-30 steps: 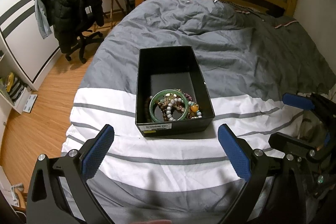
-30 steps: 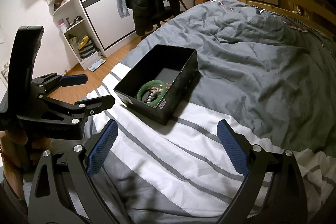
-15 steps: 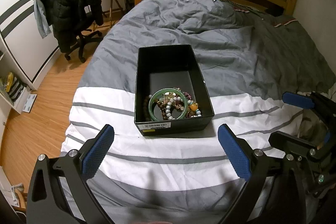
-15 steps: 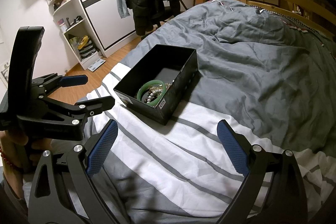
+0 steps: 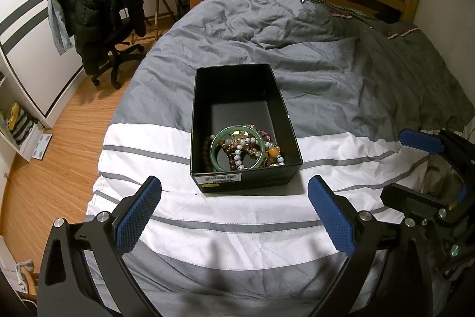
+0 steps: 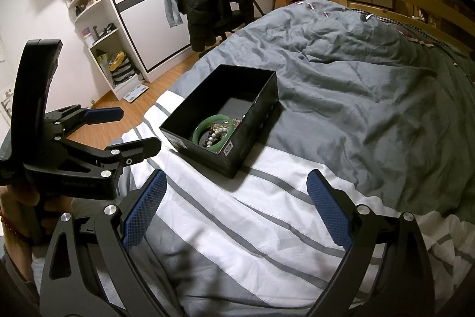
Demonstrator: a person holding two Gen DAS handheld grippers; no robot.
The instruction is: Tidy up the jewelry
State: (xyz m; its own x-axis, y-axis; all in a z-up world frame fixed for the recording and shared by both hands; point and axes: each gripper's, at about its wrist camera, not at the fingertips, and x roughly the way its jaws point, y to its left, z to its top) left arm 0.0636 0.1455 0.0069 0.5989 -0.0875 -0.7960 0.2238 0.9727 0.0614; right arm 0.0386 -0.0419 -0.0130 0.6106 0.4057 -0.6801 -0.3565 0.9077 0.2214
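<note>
From the left wrist view, the left gripper [image 5: 234, 213] hangs above the striped duvet [image 5: 237, 225] with its blue pads [image 5: 138, 216] spread wide and nothing between them, aimed at the near end of the black box [image 5: 207, 109]. The jewelry sits heaped at that near end: a green bangle [image 5: 237, 152] lies on top of a tangle of beaded bracelets [image 5: 252, 150], with the far half of the box bare. The right gripper [image 5: 427, 168] shows at the right edge, off to the side of the box. From the right wrist view, the right gripper [image 6: 234, 210] is likewise splayed and holding nothing, set back from the box's corner, while the left gripper [image 6: 118, 129] is seen from the side at the left, in the person's hand [image 6: 26, 198]. What worries me is the tangle: I'd guess a pinch on the bangle could drag beaded strands up with it, and the light box on soft bedding may slide or tip if a finger catches its wall. Compared with a second ago, very little has changed; the box sits a touch higher in the left view, so that gripper seems to have shifted slightly, and the jewelry is undisturbed.
</note>
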